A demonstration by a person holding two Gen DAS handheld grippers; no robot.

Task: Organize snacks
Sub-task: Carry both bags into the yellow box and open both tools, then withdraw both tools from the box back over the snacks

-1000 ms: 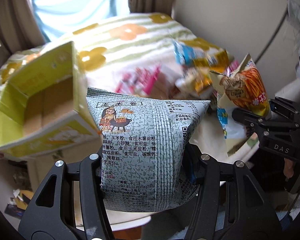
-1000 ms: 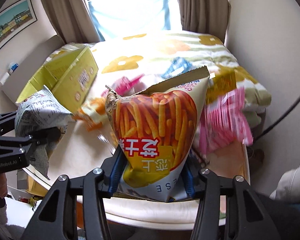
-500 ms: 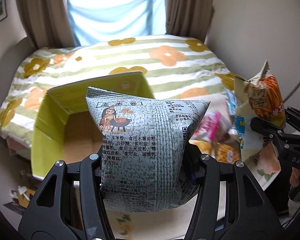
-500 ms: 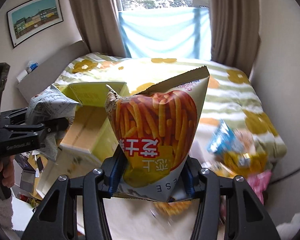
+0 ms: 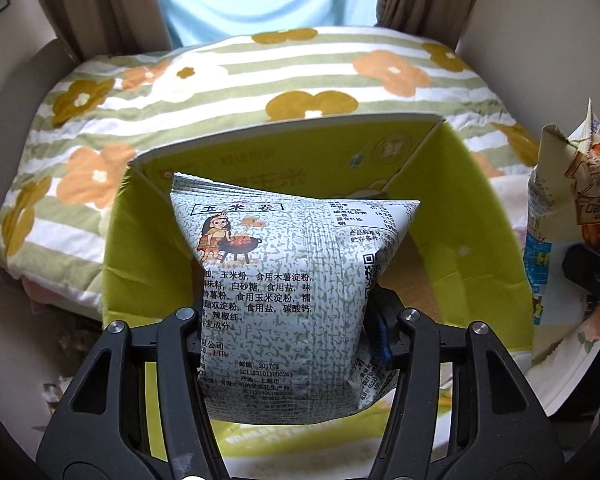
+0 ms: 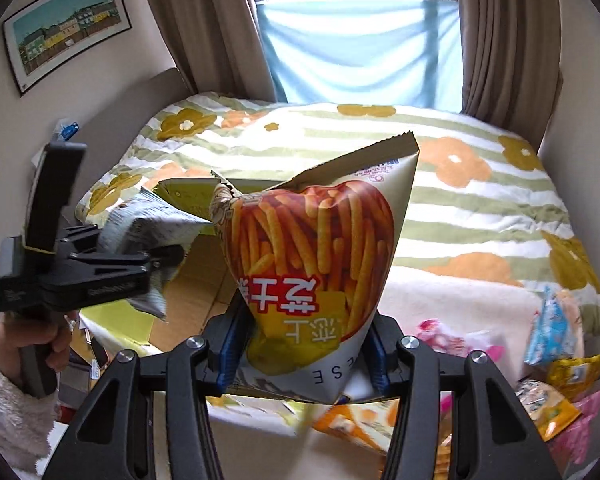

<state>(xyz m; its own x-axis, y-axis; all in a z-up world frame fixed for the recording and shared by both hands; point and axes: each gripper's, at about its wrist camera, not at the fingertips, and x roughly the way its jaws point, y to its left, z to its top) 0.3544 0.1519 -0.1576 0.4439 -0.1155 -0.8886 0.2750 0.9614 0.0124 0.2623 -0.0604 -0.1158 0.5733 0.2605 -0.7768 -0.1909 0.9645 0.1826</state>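
The left claw [image 5: 288,320] grips the grey snack bag [image 5: 288,280] over the open yellow box [image 5: 476,216]; the right claw [image 6: 300,344] clamps the fries bag [image 6: 320,256] beside it. Neither bag is boxed, and more snacks [image 6: 556,364] wait right of the box.

Both claws, left [image 5: 284,320] and right [image 6: 300,344], clamped on bags.

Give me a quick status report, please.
Left hand-held gripper shut on grey speckled snack bag over open yellow-green cardboard box. Right hand-held gripper shut on orange fries bag. Nothing blocking.
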